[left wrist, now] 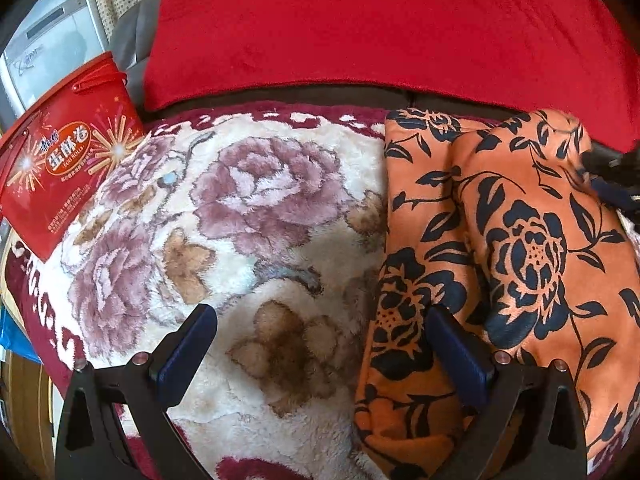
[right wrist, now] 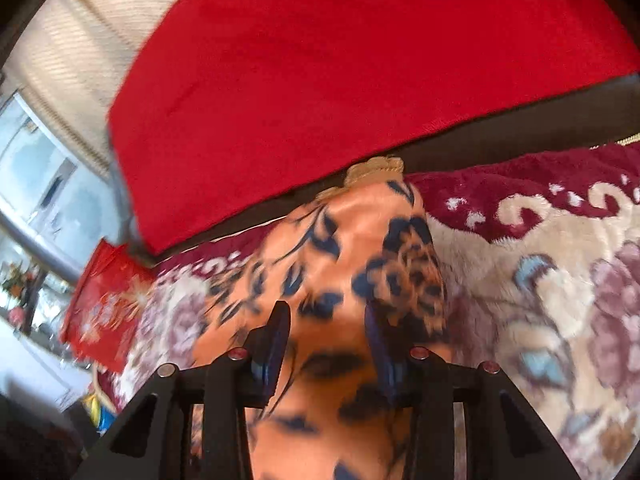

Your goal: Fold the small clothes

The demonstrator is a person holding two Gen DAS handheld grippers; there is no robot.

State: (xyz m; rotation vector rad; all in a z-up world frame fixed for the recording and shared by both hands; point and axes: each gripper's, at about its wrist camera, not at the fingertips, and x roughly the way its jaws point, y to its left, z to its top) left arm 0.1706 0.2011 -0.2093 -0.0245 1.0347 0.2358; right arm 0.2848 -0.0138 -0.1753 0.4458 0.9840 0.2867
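Note:
An orange garment with a dark blue flower print (left wrist: 500, 216) lies in soft folds on the right half of a plush floral blanket (left wrist: 248, 208). My left gripper (left wrist: 320, 316) stands open above the blanket. Its right finger (left wrist: 456, 344) is over the garment's left edge and its left finger (left wrist: 192, 340) is over bare blanket, with nothing pinched between them. In the blurred right wrist view, my right gripper (right wrist: 328, 320) is shut on a bunched fold of the orange garment (right wrist: 340, 240). The cloth fills the narrow gap between the pads and rises to a tan hem at the far end.
A red cushion (left wrist: 360, 28) runs along the back of the blanket. A red printed gift box (left wrist: 60, 160) stands at the blanket's left edge, with window glass (left wrist: 48, 40) behind it. A dark blurred shape (left wrist: 612, 160) sits at the garment's far right edge.

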